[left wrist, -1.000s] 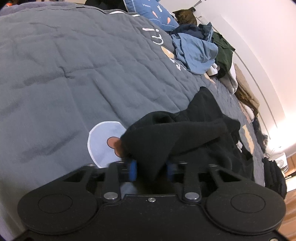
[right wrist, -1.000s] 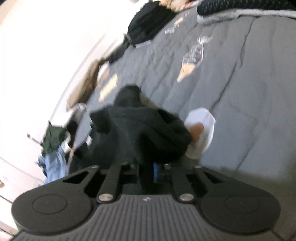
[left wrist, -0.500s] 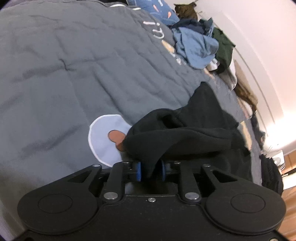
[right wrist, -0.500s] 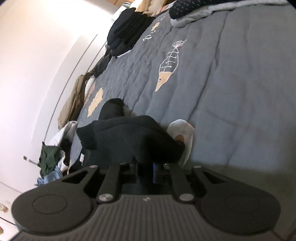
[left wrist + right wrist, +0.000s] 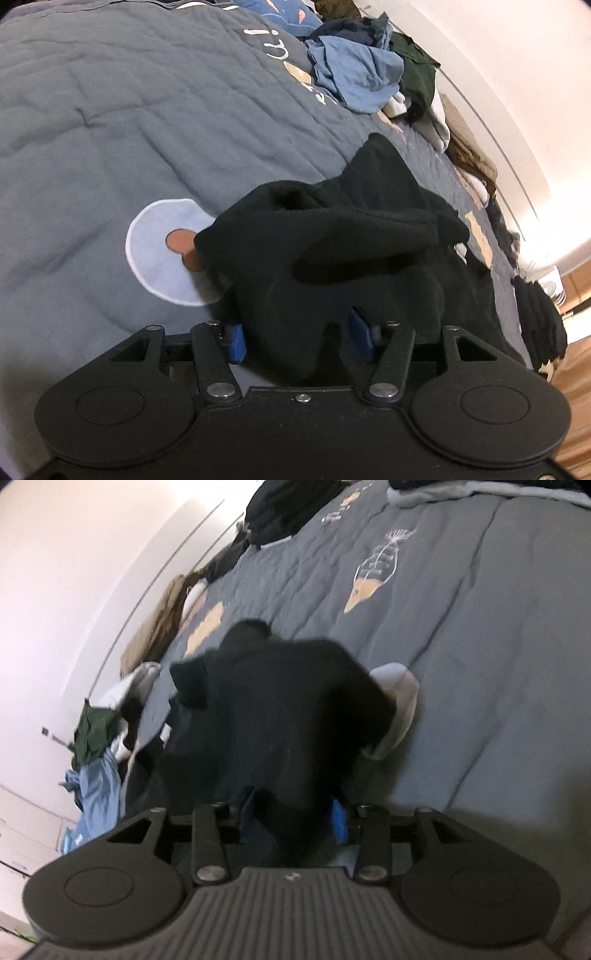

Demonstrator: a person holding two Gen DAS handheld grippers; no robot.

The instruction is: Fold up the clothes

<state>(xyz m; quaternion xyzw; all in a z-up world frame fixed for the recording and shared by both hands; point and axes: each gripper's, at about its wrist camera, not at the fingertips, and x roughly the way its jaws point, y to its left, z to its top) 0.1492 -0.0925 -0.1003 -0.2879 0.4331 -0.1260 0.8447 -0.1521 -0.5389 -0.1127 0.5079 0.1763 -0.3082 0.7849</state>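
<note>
Black garment (image 5: 362, 251) bunched on the bed (image 5: 110, 129), both claws spread.

Cloth is draped between the released left claw (image 5: 301, 338) and right claw (image 5: 291, 814); clear edges should be gripped before any fold is laid flat.

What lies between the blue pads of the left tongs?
Black garment cloth lies between the spread pads of the left tongs, shown in the left wrist view.
</note>
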